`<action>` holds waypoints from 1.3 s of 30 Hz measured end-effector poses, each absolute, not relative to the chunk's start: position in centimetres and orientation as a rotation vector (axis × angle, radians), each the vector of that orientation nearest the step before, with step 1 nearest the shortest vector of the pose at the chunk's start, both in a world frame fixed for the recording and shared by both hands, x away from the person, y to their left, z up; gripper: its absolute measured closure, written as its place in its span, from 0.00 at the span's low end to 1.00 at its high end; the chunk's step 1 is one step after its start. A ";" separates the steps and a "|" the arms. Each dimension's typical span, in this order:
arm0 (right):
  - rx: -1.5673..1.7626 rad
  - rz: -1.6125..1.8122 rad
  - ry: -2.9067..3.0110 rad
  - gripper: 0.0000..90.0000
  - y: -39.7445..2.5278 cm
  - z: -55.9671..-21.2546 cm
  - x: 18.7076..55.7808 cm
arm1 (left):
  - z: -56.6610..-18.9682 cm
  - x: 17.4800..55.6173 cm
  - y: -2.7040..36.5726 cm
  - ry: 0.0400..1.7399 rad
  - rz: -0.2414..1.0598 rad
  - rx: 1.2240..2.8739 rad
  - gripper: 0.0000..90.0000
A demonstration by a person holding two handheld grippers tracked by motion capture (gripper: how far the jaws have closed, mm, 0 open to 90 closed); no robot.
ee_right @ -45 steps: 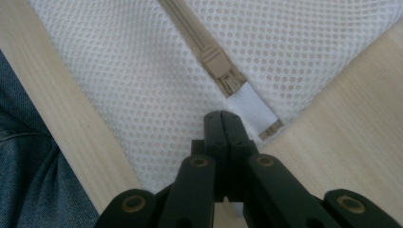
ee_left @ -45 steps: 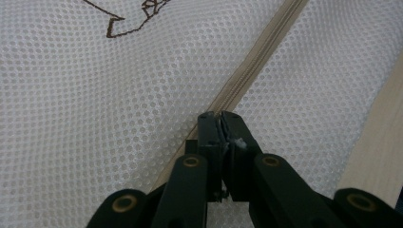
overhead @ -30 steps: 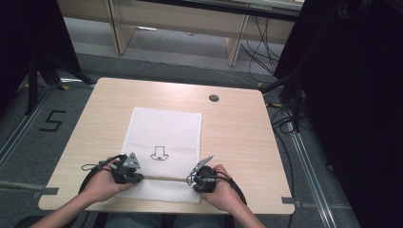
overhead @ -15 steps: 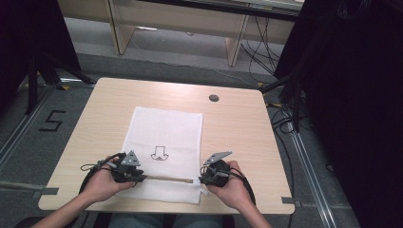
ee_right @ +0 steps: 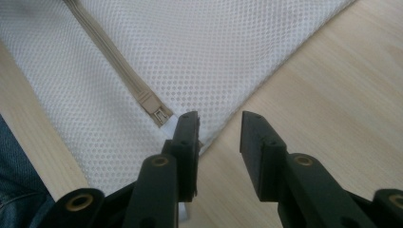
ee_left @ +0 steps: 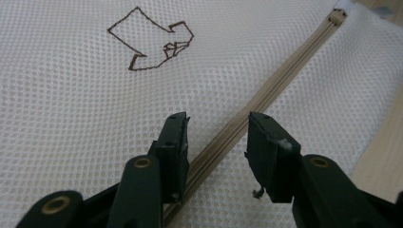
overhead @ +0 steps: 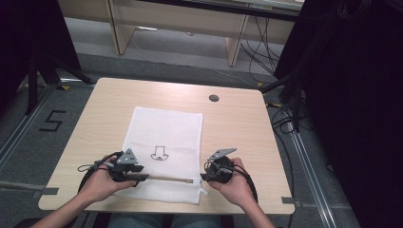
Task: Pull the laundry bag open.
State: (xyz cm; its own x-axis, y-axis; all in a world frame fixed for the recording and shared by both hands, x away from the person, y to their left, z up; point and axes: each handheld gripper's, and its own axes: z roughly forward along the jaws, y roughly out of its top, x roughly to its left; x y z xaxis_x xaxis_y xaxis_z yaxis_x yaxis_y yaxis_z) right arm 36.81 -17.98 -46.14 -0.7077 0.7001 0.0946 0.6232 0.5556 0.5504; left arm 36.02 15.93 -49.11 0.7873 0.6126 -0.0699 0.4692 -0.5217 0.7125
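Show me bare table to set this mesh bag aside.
Bare wood lies right of the mesh bag, out to the table edge, and beyond it near the round hole. The near edge is crowded by both hands.
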 end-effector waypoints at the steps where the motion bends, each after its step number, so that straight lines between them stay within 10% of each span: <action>1: 1.124 0.854 2.652 0.76 -18.0 -46.2 36.9 | -49.1 36.0 15.9 0.798 0.251 2.213 0.63; 13: 1.100 0.764 2.754 1.00 -17.2 -46.3 37.5 | -48.6 35.7 14.9 0.733 0.260 2.208 0.64; 39: 1.212 0.743 2.787 1.00 -15.6 -47.3 37.9 | -47.8 36.9 6.1 0.545 0.161 2.259 0.78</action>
